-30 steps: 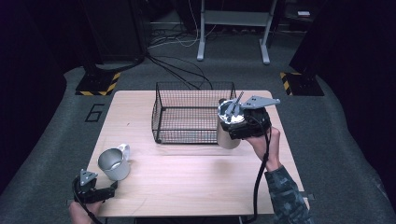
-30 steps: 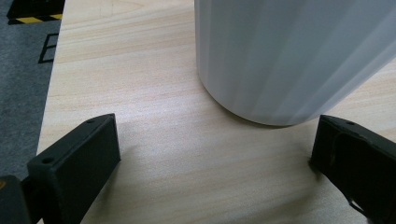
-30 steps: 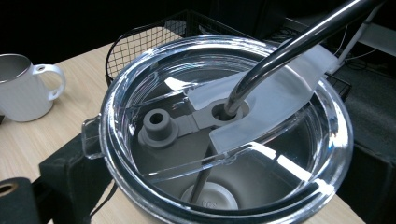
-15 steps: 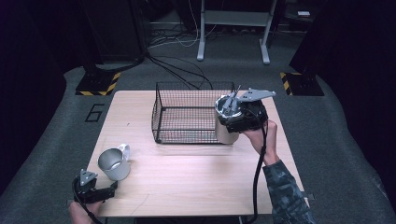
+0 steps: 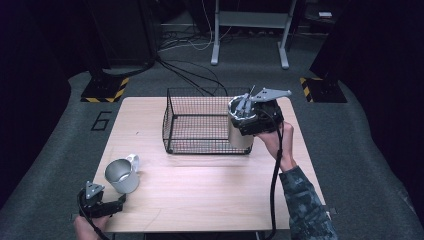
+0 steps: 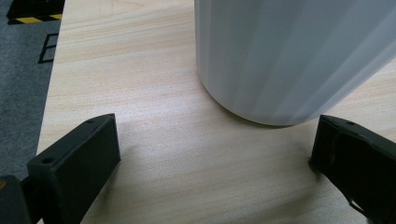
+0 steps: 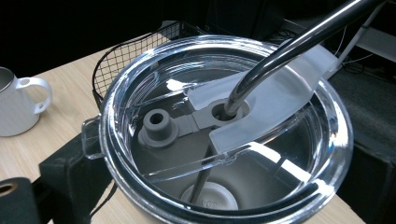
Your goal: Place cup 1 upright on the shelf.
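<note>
Left tool (image 5: 112, 205): low at the near left corner of the counter (image 5: 200, 190), held in the person's left hand (image 5: 85, 227). Jaws spread wide, nothing between them. In the left gripper view the two black jaws rest low over the wood, with the white wall of the mug (image 6: 289, 56) just ahead of them, not touching either jaw.

Mug (image 5: 121, 175): white with a grey inside, upright on the counter just beyond the left tool, handle turned toward the far side. It also appears at the left edge of the right gripper view (image 7: 16, 109).

Wire basket (image 5: 200, 122): black, open-topped, standing on the middle of the counter toward its far edge. Nothing inside as far as the high view shows.

Tumbler (image 5: 241, 127): steel, upright, just outside the basket's near right corner, close against the mesh; whether its base rests on the counter cannot be told. The right gripper view looks down into it: a clear lid (image 7: 224, 130) sits on the rim and a metal straw (image 7: 289, 46) passes through the lid's centre hole, leaning to the upper right.

Right tool (image 5: 245, 117): at the tumbler's top, held in the person's right hand (image 5: 275, 142). Jaws closed on the tumbler's rim; one black jaw is pressed against the outside of the wall at lower left in the right gripper view.
</note>
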The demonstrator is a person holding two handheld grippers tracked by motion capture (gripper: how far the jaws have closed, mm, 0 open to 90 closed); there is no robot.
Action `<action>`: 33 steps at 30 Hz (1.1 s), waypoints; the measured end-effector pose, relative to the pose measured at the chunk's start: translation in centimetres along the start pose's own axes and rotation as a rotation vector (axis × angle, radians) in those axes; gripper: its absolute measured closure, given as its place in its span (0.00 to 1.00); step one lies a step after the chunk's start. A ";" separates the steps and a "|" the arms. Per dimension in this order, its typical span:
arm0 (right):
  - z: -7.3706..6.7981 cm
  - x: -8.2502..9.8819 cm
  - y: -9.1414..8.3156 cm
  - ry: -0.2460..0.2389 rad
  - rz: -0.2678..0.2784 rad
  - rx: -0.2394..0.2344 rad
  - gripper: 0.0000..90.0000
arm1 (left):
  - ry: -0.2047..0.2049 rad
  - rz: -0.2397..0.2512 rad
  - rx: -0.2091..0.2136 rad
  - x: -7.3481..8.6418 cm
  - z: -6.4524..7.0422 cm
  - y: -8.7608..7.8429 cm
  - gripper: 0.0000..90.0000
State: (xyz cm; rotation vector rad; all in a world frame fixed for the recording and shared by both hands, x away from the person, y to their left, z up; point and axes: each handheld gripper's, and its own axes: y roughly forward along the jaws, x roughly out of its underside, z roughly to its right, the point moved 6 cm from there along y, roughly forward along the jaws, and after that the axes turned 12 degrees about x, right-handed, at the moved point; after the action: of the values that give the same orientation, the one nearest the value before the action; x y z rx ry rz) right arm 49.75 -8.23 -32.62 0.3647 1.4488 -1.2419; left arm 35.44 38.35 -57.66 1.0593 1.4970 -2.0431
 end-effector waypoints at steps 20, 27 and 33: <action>0.2 -1.5 2.3 0.005 -0.018 -0.003 0.04 | 0.002 -0.002 0.000 0.0 0.0 0.0 0.01; 0.5 -1.9 3.2 0.008 -0.023 -0.001 0.04 | -0.002 0.003 0.000 0.0 0.0 0.0 0.01; 0.9 -2.1 3.9 0.008 -0.027 0.007 0.04 | -0.002 0.003 0.000 0.0 0.0 0.0 0.01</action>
State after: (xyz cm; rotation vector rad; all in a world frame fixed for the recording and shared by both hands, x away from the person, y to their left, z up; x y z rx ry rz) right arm 53.96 -6.56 -32.53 0.3559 1.4613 -1.2685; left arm 35.46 38.33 -57.66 1.0584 1.4932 -2.0419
